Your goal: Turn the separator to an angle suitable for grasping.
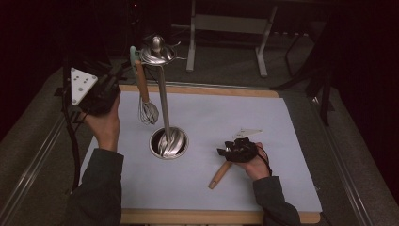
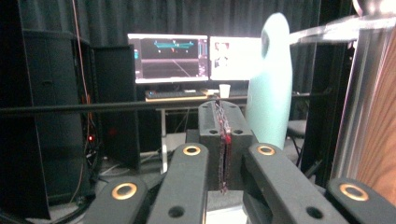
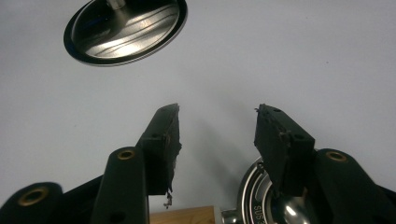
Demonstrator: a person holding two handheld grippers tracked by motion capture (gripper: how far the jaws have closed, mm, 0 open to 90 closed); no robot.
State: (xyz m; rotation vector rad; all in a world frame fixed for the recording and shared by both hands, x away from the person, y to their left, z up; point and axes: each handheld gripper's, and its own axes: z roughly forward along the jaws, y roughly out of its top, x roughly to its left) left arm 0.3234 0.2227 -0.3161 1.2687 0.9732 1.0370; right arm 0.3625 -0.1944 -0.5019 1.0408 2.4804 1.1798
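Worktop (image 1: 282, 122): pale blue-grey sheet on a wooden board, wood strip visible at the 12 and 6 o'clock edges. It sits on grey carpet-like flooring with metal rails at the sides. Dark room; a metal frame (image 1: 230, 28) stands past the 12 o'clock edge. In the left gripper view, two lit monitors (image 2: 194, 58) on a desk against black curtains.

Rack (image 1: 162, 94): steel pole rising from a round steel base (image 1: 168, 142) near worktop centre, with a ring and knob on top. A whisk (image 1: 147, 101) with a wooden handle hangs from the ring, at 9 o'clock of the pole. A mint-green utensil handle (image 2: 271, 79) is also at the ring, just beside the whisk handle.

Left hand-held gripper (image 1: 110, 82): held up off the worktop at the 10 o'clock corner, pointed toward the rack top. Jaws clenched together, nothing between the pads; the mint handle is just beyond the tips, apart from them. No clear contact with the rack.

Right hand-held gripper (image 1: 225, 151): low at 4 o'clock of the base, over a ladle (image 1: 220, 175) lying flat on the sheet, wooden handle toward 7 o'clock. Jaws spread wide, released; the steel bowl (image 3: 266, 205) lies under the jaw at 5 o'clock in the right gripper view. Can't tell if that jaw touches the bowl. Not grasping anything.
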